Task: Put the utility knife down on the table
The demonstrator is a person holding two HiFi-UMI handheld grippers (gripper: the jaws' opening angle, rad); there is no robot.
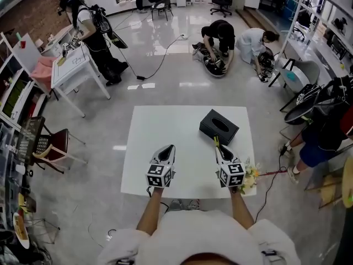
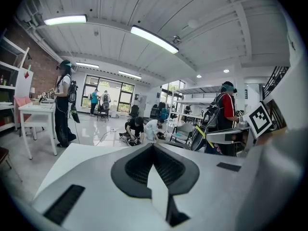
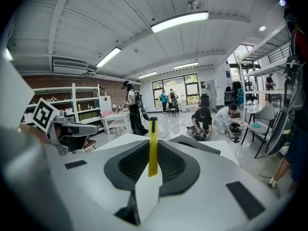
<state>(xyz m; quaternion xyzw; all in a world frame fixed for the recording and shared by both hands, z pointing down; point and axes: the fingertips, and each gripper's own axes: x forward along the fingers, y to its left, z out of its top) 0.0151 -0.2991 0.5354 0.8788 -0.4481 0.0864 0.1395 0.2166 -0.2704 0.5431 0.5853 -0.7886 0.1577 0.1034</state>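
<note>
A yellow utility knife stands upright between the jaws of my right gripper, which is shut on it. In the head view the knife sticks out past the right gripper, over the right half of the white table. My left gripper hovers beside it over the table's near middle. In its own view the left gripper is shut, its jaws meeting with nothing between them.
A black tissue box lies on the table just beyond the right gripper. A small bunch of flowers sits at the near right corner. People, a second table and a chair stand around on the floor.
</note>
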